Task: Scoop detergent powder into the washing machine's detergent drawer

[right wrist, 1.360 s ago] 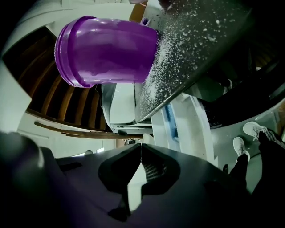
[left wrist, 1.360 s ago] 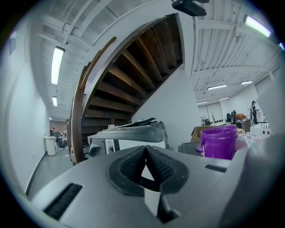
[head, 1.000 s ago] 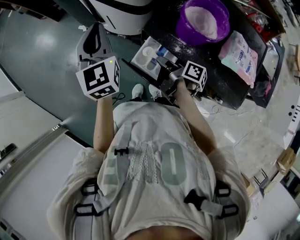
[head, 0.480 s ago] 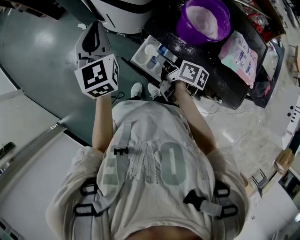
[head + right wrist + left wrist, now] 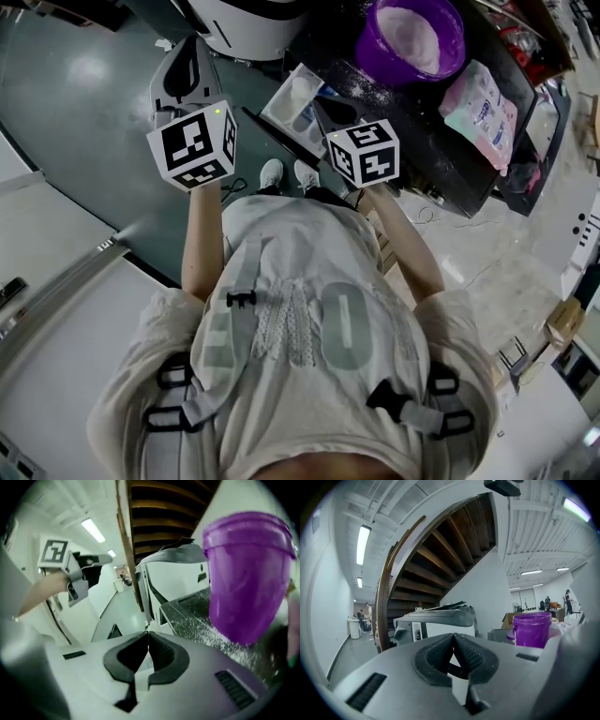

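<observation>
In the head view the purple tub [image 5: 417,37] of white powder stands on a black table [image 5: 450,155]. The white detergent drawer [image 5: 298,101] is pulled out of the washing machine [image 5: 242,23], with pale powder in one compartment. My right gripper [image 5: 330,114] hovers just right of the drawer; in its own view the right gripper [image 5: 148,634] is shut with nothing between the jaws, and the tub [image 5: 246,573] looms close. My left gripper [image 5: 190,56] is held over the floor left of the machine; the left gripper [image 5: 453,637] is shut and empty too. No scoop shows.
A pastel detergent bag [image 5: 478,103] lies right of the tub. Spilled powder [image 5: 201,623] dusts the black top. A staircase [image 5: 436,550] rises behind the machine. Green floor [image 5: 84,103] stretches to the left, with the person's shoes [image 5: 286,174] below the drawer.
The right gripper has drawn back from the drawer toward the person and turned, so its marker cube now faces up. The left gripper has barely shifted.
</observation>
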A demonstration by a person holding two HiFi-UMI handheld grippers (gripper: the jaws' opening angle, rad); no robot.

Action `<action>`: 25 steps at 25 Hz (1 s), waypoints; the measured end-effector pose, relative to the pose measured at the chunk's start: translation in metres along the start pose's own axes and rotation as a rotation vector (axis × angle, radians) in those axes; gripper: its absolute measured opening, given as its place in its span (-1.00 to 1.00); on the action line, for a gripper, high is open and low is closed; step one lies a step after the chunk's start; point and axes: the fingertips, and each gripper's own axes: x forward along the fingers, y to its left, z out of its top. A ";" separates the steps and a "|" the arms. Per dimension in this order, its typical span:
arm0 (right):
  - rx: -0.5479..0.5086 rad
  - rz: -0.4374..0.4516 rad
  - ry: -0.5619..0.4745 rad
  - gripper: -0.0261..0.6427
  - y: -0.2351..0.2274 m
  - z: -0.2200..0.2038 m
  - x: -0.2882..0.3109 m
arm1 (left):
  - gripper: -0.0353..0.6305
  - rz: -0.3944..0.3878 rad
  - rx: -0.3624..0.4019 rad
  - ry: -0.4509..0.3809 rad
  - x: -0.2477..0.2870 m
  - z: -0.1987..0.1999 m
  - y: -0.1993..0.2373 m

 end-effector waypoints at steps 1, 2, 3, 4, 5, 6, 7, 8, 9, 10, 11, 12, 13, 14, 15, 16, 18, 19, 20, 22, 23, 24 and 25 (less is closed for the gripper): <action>-0.094 -0.015 0.015 -0.89 0.002 0.001 0.000 | -0.83 0.000 0.000 0.000 0.000 0.000 0.000; -0.187 -0.030 0.031 -0.89 0.004 0.000 0.001 | -0.83 0.000 0.000 0.000 -0.001 -0.001 -0.001; -0.276 -0.045 0.047 -0.89 0.006 -0.001 0.001 | -0.83 -0.001 0.000 0.000 -0.001 -0.001 -0.001; -0.362 -0.060 0.061 -0.89 0.007 -0.002 0.002 | -0.83 -0.002 0.001 0.000 -0.001 0.000 -0.002; -0.446 -0.074 0.073 -0.89 0.008 -0.002 0.002 | -0.83 -0.003 0.002 0.000 -0.001 0.000 -0.002; -0.528 -0.087 0.083 -0.89 0.009 -0.002 0.002 | -0.83 -0.003 0.003 -0.001 -0.001 0.000 -0.003; -0.608 -0.100 0.092 -0.89 0.010 -0.003 0.002 | -0.83 -0.003 0.004 -0.001 -0.001 0.000 -0.003; -0.688 -0.113 0.101 -0.89 0.011 -0.003 0.003 | -0.83 -0.003 0.005 -0.001 -0.001 0.000 -0.003; -0.768 -0.124 0.108 -0.89 0.012 -0.003 0.003 | -0.83 -0.002 0.005 0.000 -0.001 0.001 -0.003; -0.848 -0.135 0.116 -0.89 0.013 -0.003 0.003 | -0.83 -0.001 0.004 0.000 -0.002 0.000 -0.002; -0.927 -0.144 0.124 -0.89 0.014 -0.003 0.002 | -0.83 0.000 0.004 0.001 -0.003 0.000 -0.002; -1.004 -0.152 0.133 -0.89 0.015 -0.004 0.002 | -0.83 0.001 0.003 0.002 -0.003 0.000 -0.003; -1.078 -0.157 0.143 -0.89 0.016 -0.006 0.002 | -0.83 0.002 0.004 0.003 -0.004 -0.001 -0.003; -1.150 -0.159 0.153 -0.89 0.016 -0.008 0.002 | -0.83 0.002 0.008 0.004 -0.005 -0.001 -0.003; -1.223 -0.158 0.163 -0.89 0.017 -0.010 0.002 | -0.83 0.003 0.014 0.005 -0.006 -0.002 -0.004; -1.302 -0.159 0.168 -0.89 0.016 -0.013 0.003 | -0.83 0.002 0.023 0.007 -0.006 -0.003 -0.005; -1.473 -0.166 0.166 -0.89 0.016 -0.018 0.003 | -0.83 0.001 0.030 0.011 -0.007 -0.005 -0.007; -1.550 -0.173 0.159 -0.89 0.016 -0.019 0.002 | -0.83 0.000 0.027 0.013 -0.008 -0.006 -0.007; -1.611 -0.180 0.148 -0.89 0.017 -0.020 0.002 | -0.83 0.001 0.025 0.016 -0.008 -0.006 -0.007; -1.693 -0.195 0.126 -0.89 0.018 -0.019 0.001 | -0.83 0.003 0.025 0.019 -0.010 -0.007 -0.007; -1.719 -0.202 0.120 -0.89 0.018 -0.019 0.001 | -0.83 0.004 0.026 0.020 -0.010 -0.008 -0.007; -1.738 -0.207 0.117 -0.89 0.017 -0.019 0.000 | -0.83 0.006 0.026 0.020 -0.011 -0.008 -0.006; -1.752 -0.210 0.116 -0.89 0.016 -0.018 0.001 | -0.83 0.008 0.027 0.021 -0.012 -0.009 -0.005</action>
